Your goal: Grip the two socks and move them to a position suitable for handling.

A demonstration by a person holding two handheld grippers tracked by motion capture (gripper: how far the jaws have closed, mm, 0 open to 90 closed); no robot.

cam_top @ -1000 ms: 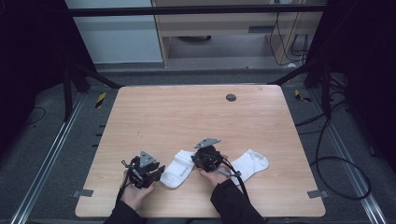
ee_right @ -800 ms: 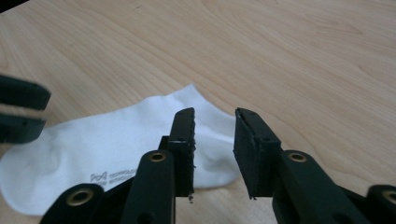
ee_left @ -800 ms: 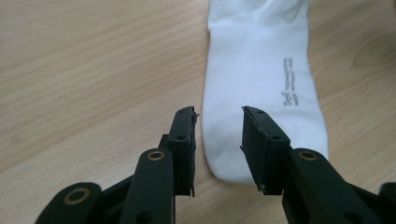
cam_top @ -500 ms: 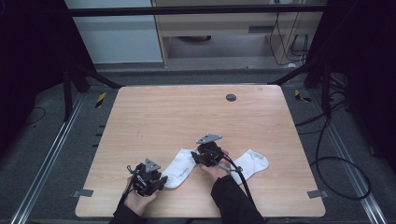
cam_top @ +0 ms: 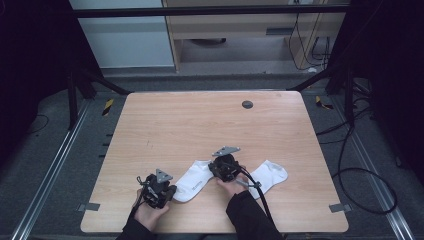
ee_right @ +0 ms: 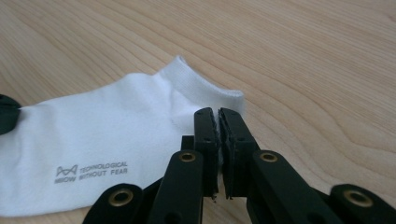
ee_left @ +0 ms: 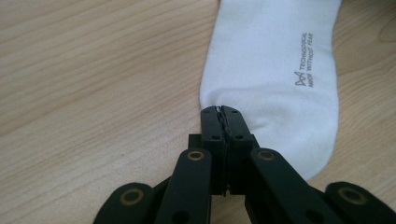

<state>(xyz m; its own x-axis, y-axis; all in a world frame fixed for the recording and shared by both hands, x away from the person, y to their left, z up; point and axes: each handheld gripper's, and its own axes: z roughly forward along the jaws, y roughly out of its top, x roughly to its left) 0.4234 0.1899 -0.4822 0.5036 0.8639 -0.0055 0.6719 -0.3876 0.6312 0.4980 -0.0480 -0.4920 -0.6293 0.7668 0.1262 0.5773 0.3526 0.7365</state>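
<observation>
Wooden table point(cam_top: 200, 120) carries two white socks near its front edge. Left gripper point(ee_left: 222, 110), jaws just closed, pinches the toe end of the left sock point(cam_top: 194, 181). Right gripper point(ee_right: 218, 114), jaws likewise just closed, pinches that sock's cuff. Second sock point(cam_top: 270, 175) lies just beside it.

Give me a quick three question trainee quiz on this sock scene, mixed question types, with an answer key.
1. True or false: the left gripper is shut on the toe end of the left sock.
2. How many white socks lie on the wooden table?
3. The right gripper pinches the left sock at: A) its cuff end, B) its printed lettering, C) nothing.

Key: 1 true. 2 two; the right sock lies beside that gripper's cable. 3 A.
</observation>
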